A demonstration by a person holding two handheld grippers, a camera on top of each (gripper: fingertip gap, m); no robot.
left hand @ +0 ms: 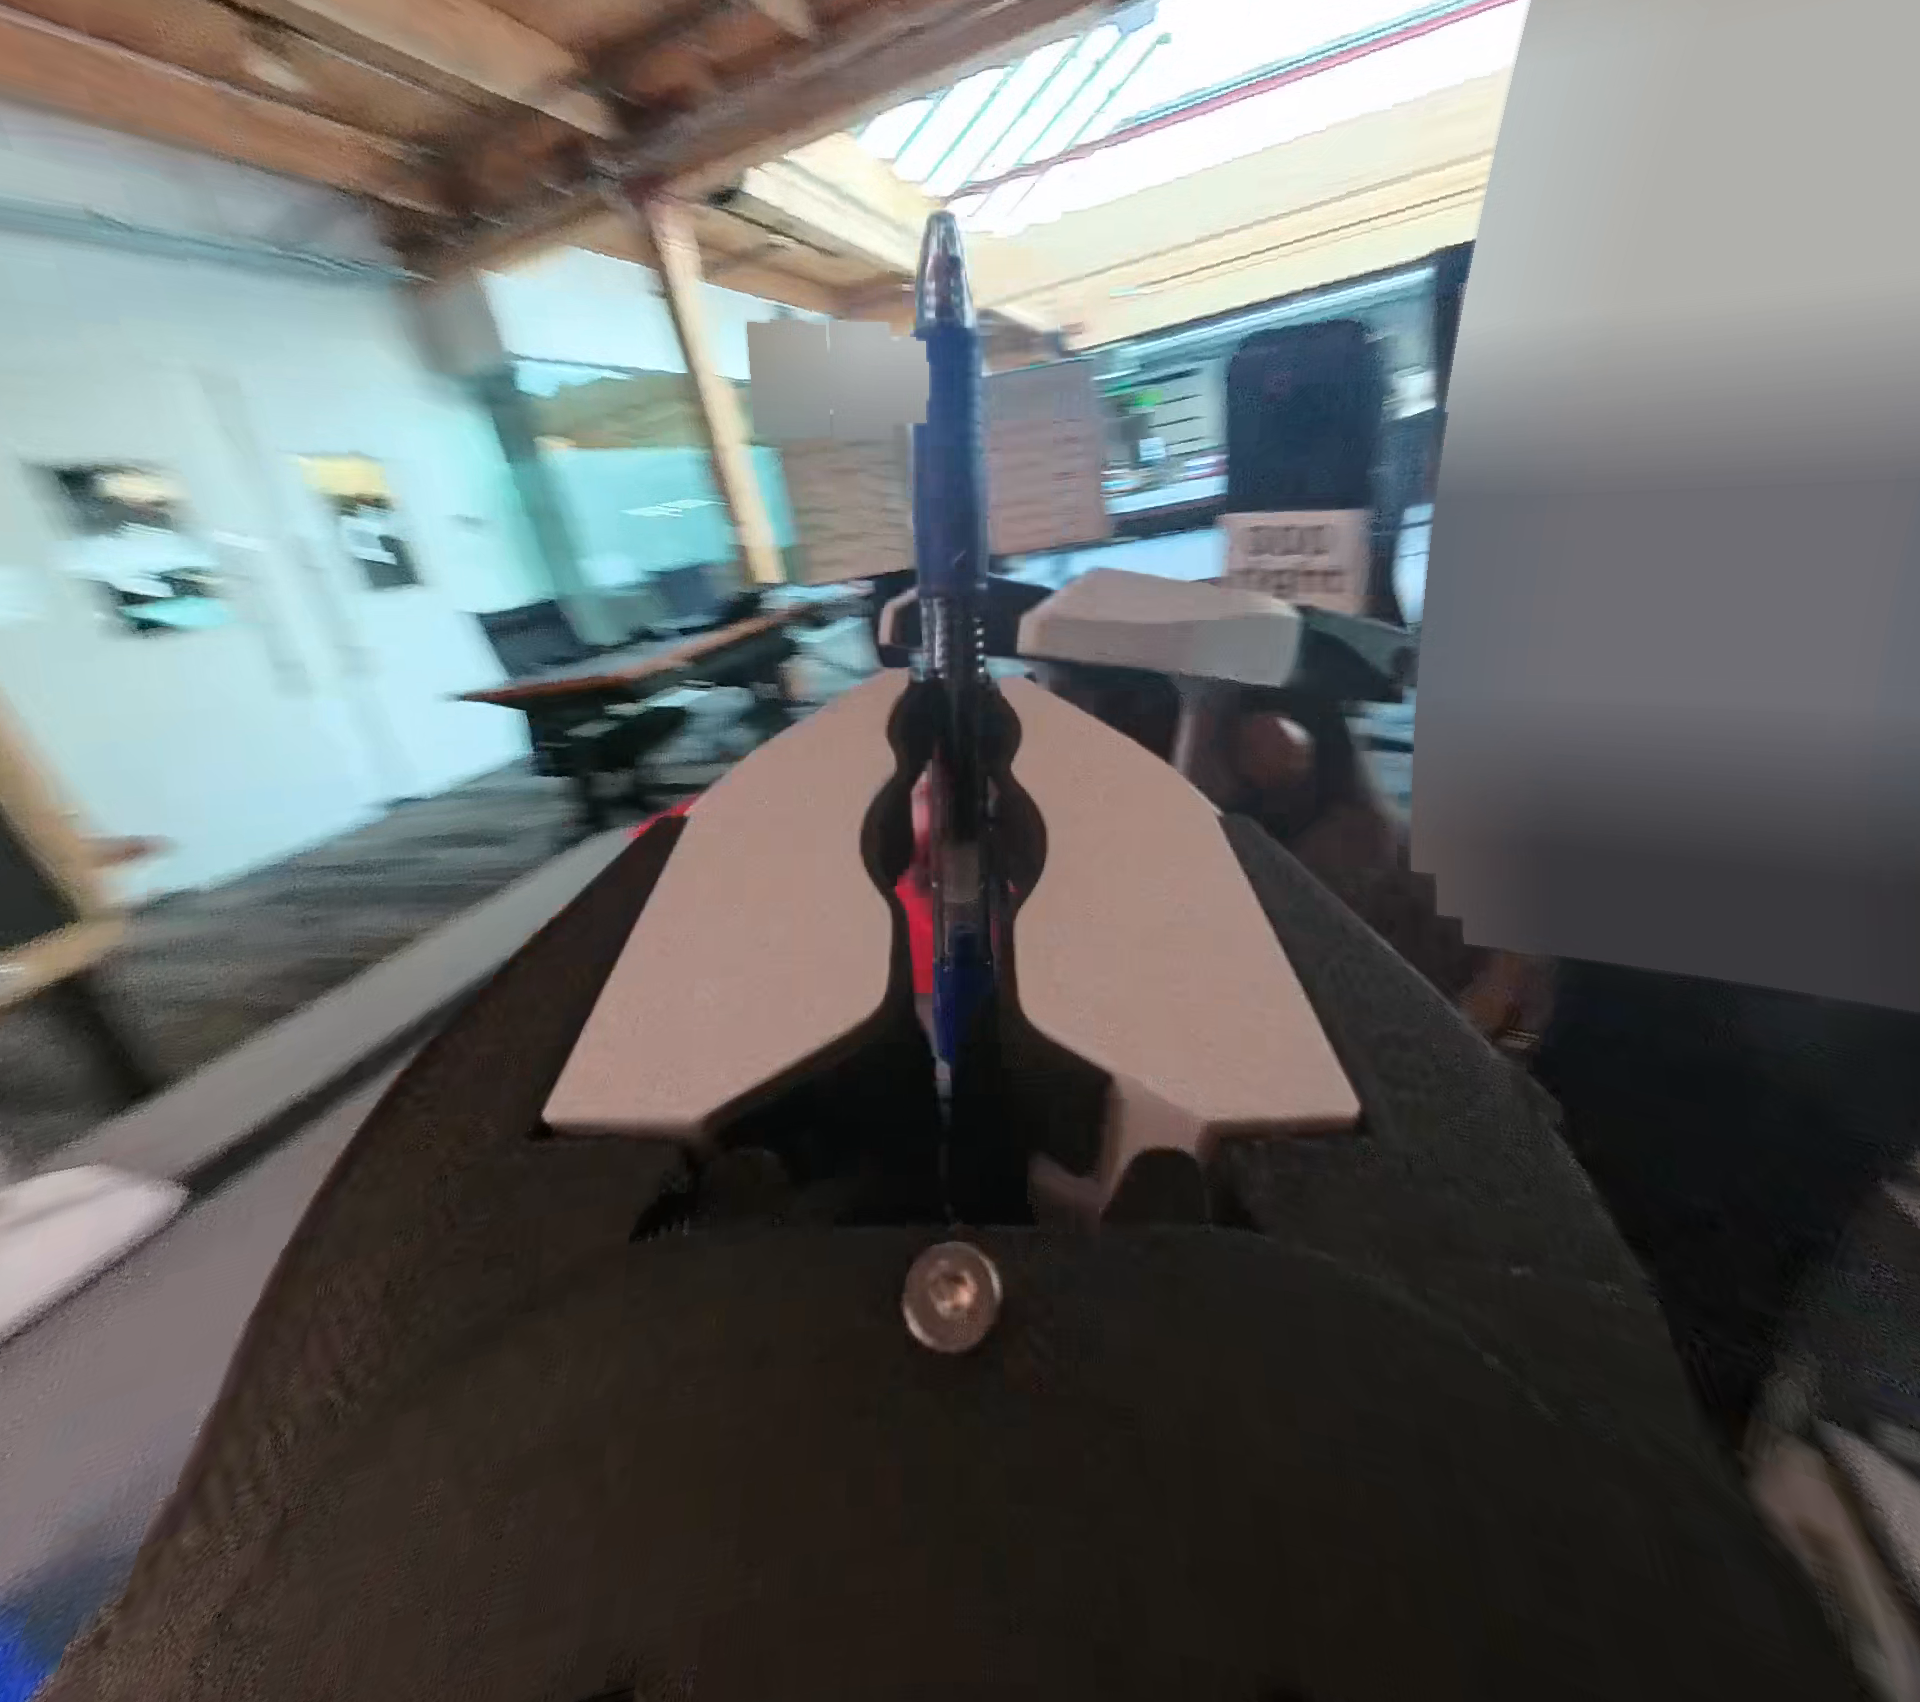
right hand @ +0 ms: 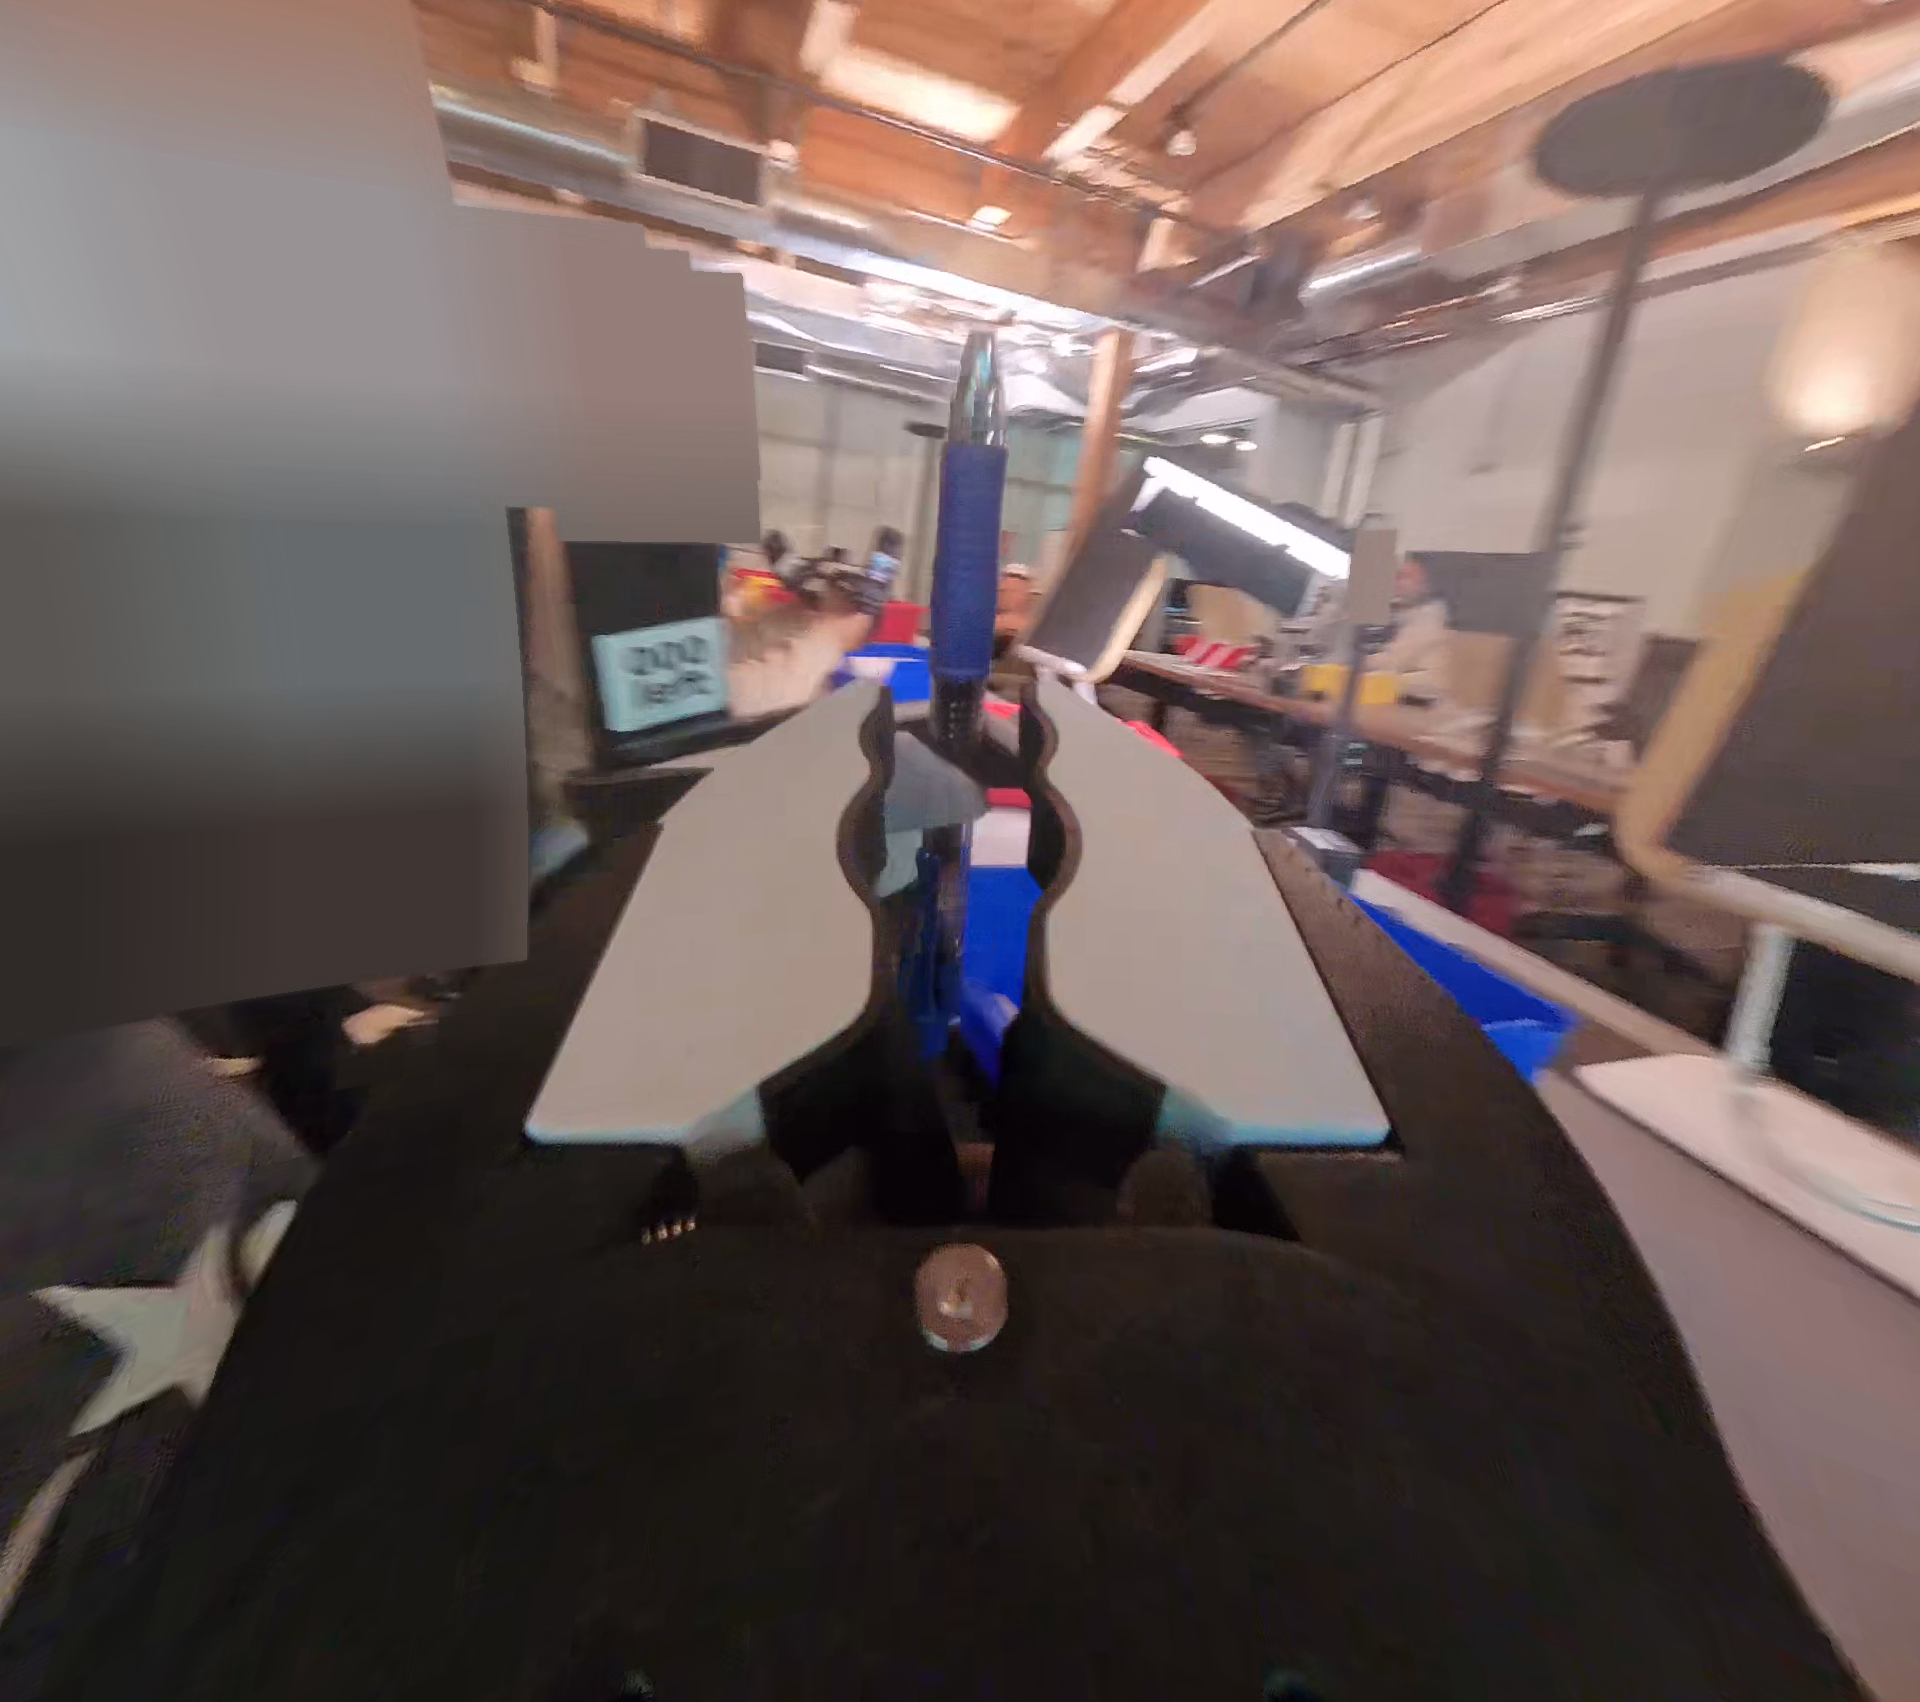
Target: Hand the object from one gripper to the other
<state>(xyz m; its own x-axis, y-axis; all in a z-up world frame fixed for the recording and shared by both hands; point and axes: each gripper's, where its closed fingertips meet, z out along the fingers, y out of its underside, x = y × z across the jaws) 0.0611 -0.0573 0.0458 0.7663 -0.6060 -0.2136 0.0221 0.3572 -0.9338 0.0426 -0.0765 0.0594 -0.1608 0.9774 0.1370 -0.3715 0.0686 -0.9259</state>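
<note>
A blue pen (left hand: 948, 447) with a silver tip stands between the fingers of my left gripper (left hand: 951, 688), which is shut on its clear barrel. The pen points forward and up. A grey finger of my right gripper (left hand: 1164, 634) shows just behind and to the right of the pen. In the right wrist view my right gripper (right hand: 954, 702) is open, with its two fingers on either side of the pen (right hand: 964, 572) and not touching it. A grey part of the left gripper (right hand: 925, 795) shows in the gap below.
Blue bins (right hand: 1455, 977) lie below right, with a white table edge (right hand: 1766, 1164) nearer. A black pole with a round top (right hand: 1590, 509) stands at the right, and a person (right hand: 1423, 624) sits far off. Desks and chairs (left hand: 644, 665) stand far left. Only a small space, under 4 cm, lies between the two pairs of fingers.
</note>
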